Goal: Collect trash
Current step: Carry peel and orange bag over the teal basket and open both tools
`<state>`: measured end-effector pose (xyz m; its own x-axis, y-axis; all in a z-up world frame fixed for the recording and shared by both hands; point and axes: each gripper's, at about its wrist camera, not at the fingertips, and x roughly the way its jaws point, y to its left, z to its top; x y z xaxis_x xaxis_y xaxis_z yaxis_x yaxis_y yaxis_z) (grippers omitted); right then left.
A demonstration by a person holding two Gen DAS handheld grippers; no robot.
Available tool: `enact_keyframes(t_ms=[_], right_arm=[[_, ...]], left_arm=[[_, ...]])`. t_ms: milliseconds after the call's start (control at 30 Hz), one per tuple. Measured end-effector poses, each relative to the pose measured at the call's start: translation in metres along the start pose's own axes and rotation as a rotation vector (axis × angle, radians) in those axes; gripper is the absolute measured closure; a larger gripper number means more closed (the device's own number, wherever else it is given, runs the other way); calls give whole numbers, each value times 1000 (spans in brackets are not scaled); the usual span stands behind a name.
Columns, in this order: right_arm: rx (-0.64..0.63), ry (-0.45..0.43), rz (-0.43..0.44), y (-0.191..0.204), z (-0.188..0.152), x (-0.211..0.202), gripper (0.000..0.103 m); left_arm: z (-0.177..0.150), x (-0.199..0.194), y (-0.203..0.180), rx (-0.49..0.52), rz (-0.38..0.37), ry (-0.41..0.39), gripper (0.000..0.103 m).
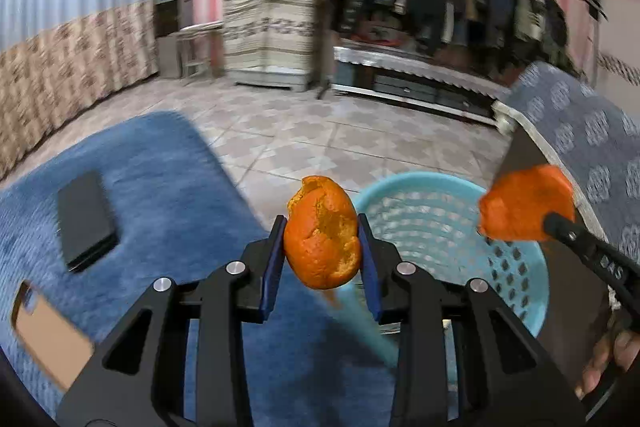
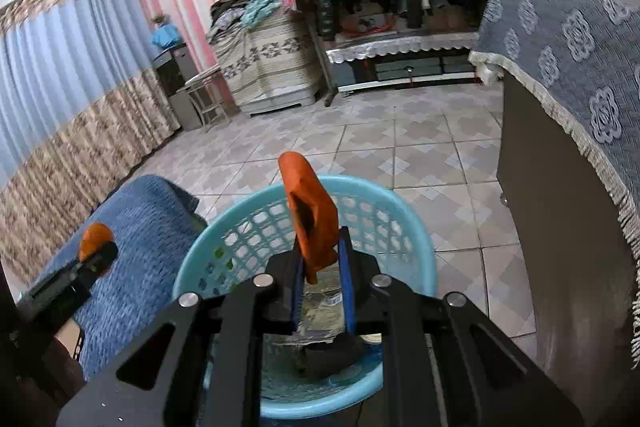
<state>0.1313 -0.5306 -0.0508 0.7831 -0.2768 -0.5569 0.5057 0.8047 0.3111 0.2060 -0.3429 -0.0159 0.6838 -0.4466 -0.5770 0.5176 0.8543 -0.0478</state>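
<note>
The left gripper point(image 1: 322, 247) pinches a cupped piece of orange peel point(image 1: 322, 233) just left of the blue basket point(image 1: 532, 291), over the blue cloth point(image 1: 160, 187) where a dark phone point(image 1: 86, 221) lies. Above the basket's rim point(image 2: 416, 227), the right gripper point(image 2: 320, 263) clamps a second peel point(image 2: 310, 211) in narrow jaws. Best practice: bring each peel squarely over the basket's mouth before letting go.
</note>
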Motion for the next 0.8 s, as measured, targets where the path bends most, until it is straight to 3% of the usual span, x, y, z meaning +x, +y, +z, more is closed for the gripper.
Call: enact_keyframes(t_ms=[300, 333, 367, 433, 667, 800], right_arm=[[25, 16, 18, -12, -3, 13, 87], [21, 21, 18, -12, -4, 15, 87], [20, 25, 18, -10, -6, 14, 87], [15, 36, 18, -9, -7, 16, 87], [-9, 63, 16, -4, -8, 23, 87], [-30, 78, 20, 4, -8, 28, 87]], left_arm=[[7, 25, -46, 109, -48, 23, 66], [9, 28, -47, 116, -43, 24, 59], [10, 30, -48, 123, -36, 24, 44], [14, 33, -49, 125, -7, 10, 25], [20, 31, -30, 84, 53, 5, 9], [20, 26, -13, 85, 97, 13, 7]])
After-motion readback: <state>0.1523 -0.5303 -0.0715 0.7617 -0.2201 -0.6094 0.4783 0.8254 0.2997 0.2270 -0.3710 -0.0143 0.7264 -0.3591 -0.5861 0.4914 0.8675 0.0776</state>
